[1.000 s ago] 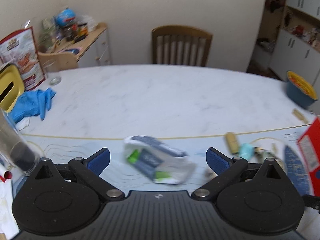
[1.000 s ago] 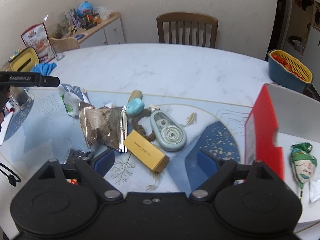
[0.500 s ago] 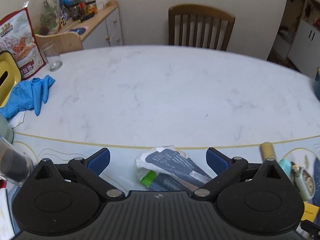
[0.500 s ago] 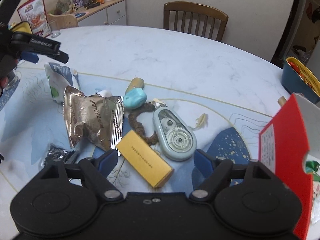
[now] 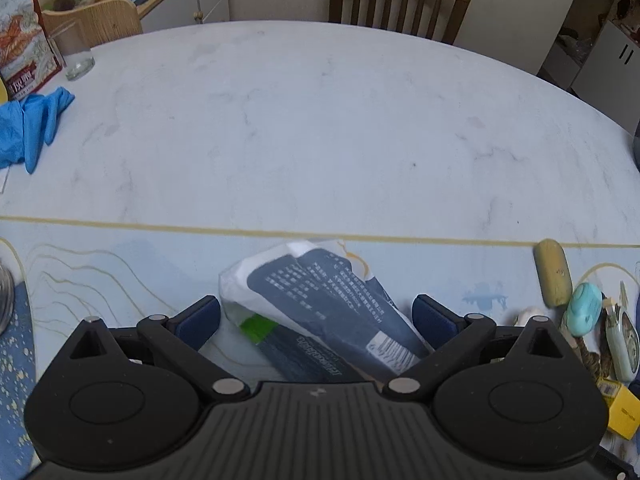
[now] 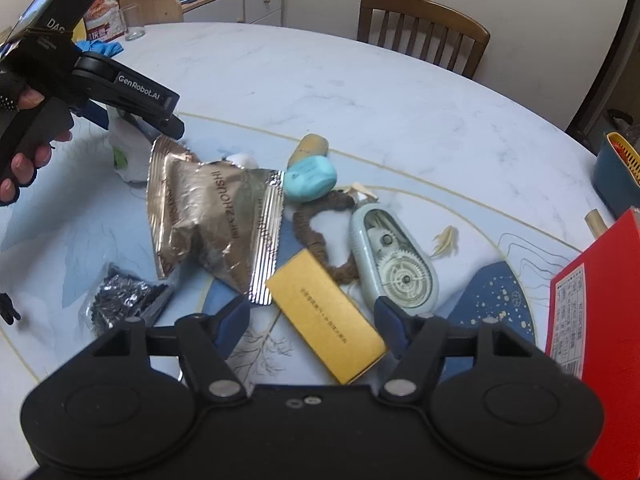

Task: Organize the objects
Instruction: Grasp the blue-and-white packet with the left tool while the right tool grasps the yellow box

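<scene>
Nearest us, our right gripper (image 6: 313, 328) points down at the table (image 6: 360, 100) with its jaws closing; the yellow box (image 6: 326, 316) lies between the blue pads, which do not yet press on it. Just right of the box lies the pale green correction-tape dispenser (image 6: 394, 258), and at the near right edge stands a red box (image 6: 596, 320). To the left of the yellow box lies a small dark crinkled packet (image 6: 124, 300).

A little farther, a silver foil bag (image 6: 216, 216) lies flat left of the yellow box, with a brown hair tie (image 6: 316, 236) curled between the yellow box and the dispenser. Beyond them sit a turquoise block (image 6: 312, 178) and, touching its far side, a tan oblong piece (image 6: 310, 148).

On the left, our left gripper (image 5: 316, 316) is tilted down over the white and dark pouch (image 5: 320, 300); its jaws stand spread, one pad on each side of the pouch, neither squeezing it. From the right wrist view we see our gloved left hand (image 6: 20, 136) around that gripper's handle.

Far left on the table lie blue gloves (image 5: 30, 124) and a drinking glass (image 5: 76, 56). A wooden chair (image 5: 398, 4) stands at the far side.
</scene>
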The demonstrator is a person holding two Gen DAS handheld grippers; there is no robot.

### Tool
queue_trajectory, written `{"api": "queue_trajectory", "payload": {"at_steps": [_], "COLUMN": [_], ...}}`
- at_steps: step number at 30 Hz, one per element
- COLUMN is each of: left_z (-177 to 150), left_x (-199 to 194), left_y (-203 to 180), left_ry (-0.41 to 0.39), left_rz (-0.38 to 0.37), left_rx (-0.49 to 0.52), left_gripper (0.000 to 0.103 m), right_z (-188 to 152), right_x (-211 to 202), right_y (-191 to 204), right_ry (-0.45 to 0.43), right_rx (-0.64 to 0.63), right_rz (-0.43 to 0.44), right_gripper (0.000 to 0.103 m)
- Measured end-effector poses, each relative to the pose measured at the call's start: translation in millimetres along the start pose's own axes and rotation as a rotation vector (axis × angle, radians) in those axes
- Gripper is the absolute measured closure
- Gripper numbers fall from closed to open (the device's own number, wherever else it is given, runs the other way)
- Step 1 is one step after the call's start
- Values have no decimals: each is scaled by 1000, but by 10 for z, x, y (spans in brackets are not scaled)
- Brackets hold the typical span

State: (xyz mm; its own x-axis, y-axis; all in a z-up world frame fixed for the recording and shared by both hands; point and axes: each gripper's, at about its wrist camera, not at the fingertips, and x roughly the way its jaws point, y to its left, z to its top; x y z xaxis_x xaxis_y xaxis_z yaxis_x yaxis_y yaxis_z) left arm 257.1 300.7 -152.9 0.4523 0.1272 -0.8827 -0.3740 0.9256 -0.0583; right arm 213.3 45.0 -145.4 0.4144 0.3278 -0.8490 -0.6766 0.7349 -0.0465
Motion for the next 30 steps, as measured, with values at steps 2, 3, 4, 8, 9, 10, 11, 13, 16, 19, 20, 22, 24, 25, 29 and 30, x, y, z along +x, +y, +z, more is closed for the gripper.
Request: {"api": "queue_trajectory", "payload": {"at_steps": [2,3,4,8,9,10,11,13,16,19,20,22,24,25,29,30], "left_z": [-62,-92,-122,-234,-262,-289,-311,-345,-393,-435,-448,-477,-492,-499,-517,-516], "left_x": [-23,-38,-56,-130,-158,-181,-206,-256,-308,-331,-340,-384,-445,-488,-720,-786], "left_y": [-21,-36,-44,-67,-83,-96,-106,-116,-137,-151,-156,-180,-199,-211,-307,-332], "left_ry": [-8,-10,-11,-18,-23,-28,-34,-43,-50,-55,-56,-60,-69,-74,-100,-108], "left_rz": [0,-1,-6,-34,-39,-41,-45,-56,-78,-90,-96,-91,-92,-97,-111,-119], "left_rx": [31,46,56,75,81,88,93,95,102,117,120,130,141,145,165,169], "left_gripper": [0,0,1,3,6,10,13,29,43,53,54,57,58,59,59,59], "right_z": [-10,-17,-28,-50,-44,-34,-28,-19,-23,-47,-61,-85,-108,-119,-161,-171], "right_x": [8,17,26,61,66,73,79,88,80,55,38,-15,-102,-149,-359,-421], "right_y": [30,46,64,84,80,74,61,23,-9,-27,-35,-56,-81,-94,-160,-180], "right_ry": [16,24,29,36,36,36,36,38,38,39,37,31,20,14,-9,-16], "right_rx": [-1,-3,-6,15,25,35,46,78,100,111,117,130,144,152,171,178], "right_rz": [12,15,14,9,9,7,7,11,5,-5,-4,5,15,20,33,36], "right_gripper": [44,47,49,57,58,59,61,68,75,75,75,75,75,76,76,76]}}
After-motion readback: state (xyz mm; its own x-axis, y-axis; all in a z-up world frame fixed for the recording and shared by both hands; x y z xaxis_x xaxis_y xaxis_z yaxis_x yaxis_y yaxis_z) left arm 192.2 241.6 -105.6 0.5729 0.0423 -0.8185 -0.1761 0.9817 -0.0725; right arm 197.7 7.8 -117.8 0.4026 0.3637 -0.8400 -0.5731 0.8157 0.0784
